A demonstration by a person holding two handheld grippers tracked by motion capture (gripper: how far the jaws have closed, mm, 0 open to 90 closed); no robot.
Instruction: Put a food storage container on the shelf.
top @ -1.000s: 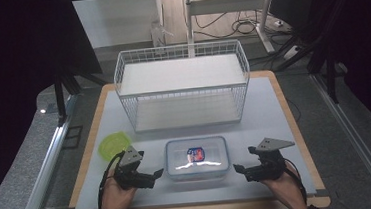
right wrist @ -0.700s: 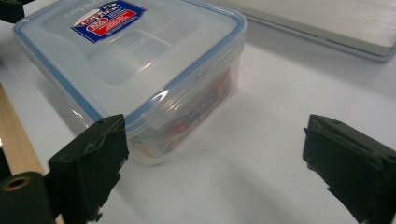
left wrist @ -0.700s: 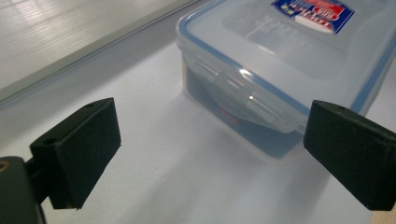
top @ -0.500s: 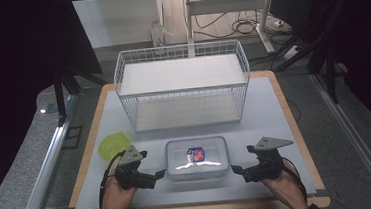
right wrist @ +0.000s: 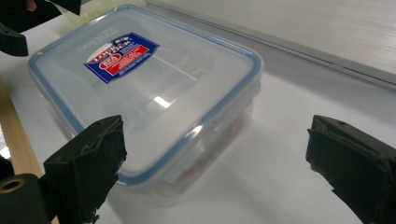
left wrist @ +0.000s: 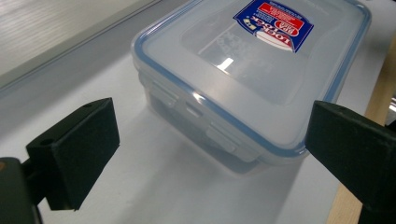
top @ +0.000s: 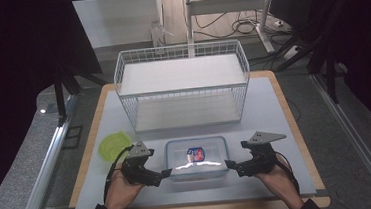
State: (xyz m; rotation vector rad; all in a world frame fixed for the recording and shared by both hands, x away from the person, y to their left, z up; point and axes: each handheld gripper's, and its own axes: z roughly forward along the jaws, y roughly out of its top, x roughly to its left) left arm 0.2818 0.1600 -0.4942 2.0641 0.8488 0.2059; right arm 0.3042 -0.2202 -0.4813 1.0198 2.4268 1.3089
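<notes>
On the table a lidded container lies near the six o'clock edge. The left tongs sit at its nine o'clock side, the right tongs at its three o'clock side, each close beside an end wall. A wire basket stands at twelve o'clock, behind the container and well apart from it. A small bowl rests at ten o'clock of the container, just behind the left tongs.

A clear, glossy plastic lidded box is seen on a smooth matt white table mat, near a white wire-metal basket.
</notes>
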